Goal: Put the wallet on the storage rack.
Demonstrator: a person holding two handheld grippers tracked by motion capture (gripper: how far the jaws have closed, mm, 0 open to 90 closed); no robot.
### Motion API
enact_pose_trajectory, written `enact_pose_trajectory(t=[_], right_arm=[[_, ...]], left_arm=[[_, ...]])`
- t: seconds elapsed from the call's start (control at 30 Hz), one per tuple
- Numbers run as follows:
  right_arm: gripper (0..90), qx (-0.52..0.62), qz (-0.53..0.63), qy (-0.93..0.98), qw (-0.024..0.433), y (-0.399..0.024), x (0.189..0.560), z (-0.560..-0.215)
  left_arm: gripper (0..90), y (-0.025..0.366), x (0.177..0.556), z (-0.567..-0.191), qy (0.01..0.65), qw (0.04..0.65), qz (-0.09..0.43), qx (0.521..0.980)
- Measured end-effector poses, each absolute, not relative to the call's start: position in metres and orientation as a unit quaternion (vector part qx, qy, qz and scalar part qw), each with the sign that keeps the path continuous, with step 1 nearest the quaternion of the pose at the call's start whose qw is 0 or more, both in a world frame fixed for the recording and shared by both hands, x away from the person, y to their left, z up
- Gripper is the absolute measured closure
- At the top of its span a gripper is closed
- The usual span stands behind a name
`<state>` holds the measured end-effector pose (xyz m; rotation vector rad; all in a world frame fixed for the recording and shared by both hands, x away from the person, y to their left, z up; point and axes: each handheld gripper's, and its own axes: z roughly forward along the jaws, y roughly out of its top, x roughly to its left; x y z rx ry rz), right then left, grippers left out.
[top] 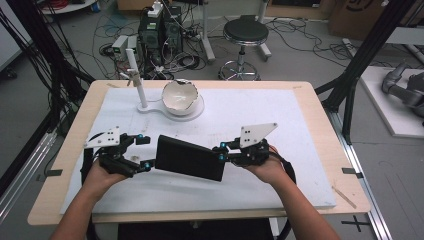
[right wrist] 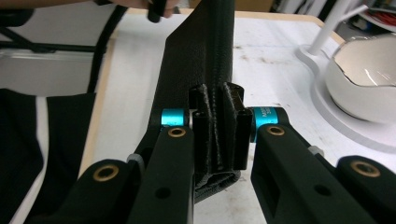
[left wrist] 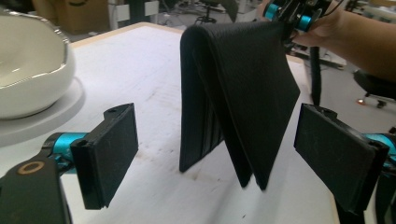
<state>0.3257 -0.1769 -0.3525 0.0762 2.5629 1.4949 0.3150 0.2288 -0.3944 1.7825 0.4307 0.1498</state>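
While right gripper (right wrist: 218, 135) clamps wallet (top: 190, 157) end, left gripper (left wrist: 215, 154) gapes astride free end; handover probably pending.

A grey floor (top: 300, 55) strewn with black cables (top: 107, 30) lies beyond the pale wooden worktop (top: 320, 115), with a black round stool (top: 245, 32) and computer towers (top: 161, 30) behind.
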Motion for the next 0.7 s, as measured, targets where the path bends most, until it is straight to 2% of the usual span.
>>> enact_pose_trajectory(t=[0.17,0.33,0.37,0.4,0.43,0.47,0.5,0.6,0.7], right_arm=[[84.1,0.005,0.504,0.86,0.083,-0.177,0.321,-0.352],[84.1,-0.002,0.503,0.861,0.077,-0.176,0.319,-0.353],[84.1,-0.001,0.503,0.861,0.079,-0.176,0.319,-0.354],[84.1,0.002,0.497,0.864,0.077,-0.176,0.32,-0.355],[84.1,0.002,0.497,0.864,0.077,-0.176,0.32,-0.355],[84.0,0.008,0.498,0.864,0.075,-0.178,0.322,-0.357],[84.0,0.008,0.498,0.864,0.075,-0.178,0.322,-0.357],[83.8,0.019,0.51,0.857,0.074,-0.182,0.327,-0.361],[83.3,0.027,0.515,0.854,0.064,-0.183,0.328,-0.363]], left_arm=[[13.6,0.215,0.321,-0.397,0.167,0.596,0.039,0.784],[14.8,0.198,0.324,-0.405,0.134,0.592,-0.012,0.795],[20.4,0.195,0.323,-0.405,0.124,0.591,-0.019,0.797],[38.6,0.193,0.321,-0.405,0.113,0.589,-0.022,0.8],[38.6,0.191,0.319,-0.404,0.109,0.582,-0.008,0.805],[56.8,0.192,0.318,-0.404,0.109,0.579,-0.003,0.808],[56.8,0.193,0.317,-0.403,0.109,0.579,-0.004,0.808],[73.4,0.194,0.314,-0.4,0.103,0.581,-0.001,0.808],[74.7,0.194,0.311,-0.394,0.102,0.569,0.01,0.816]])
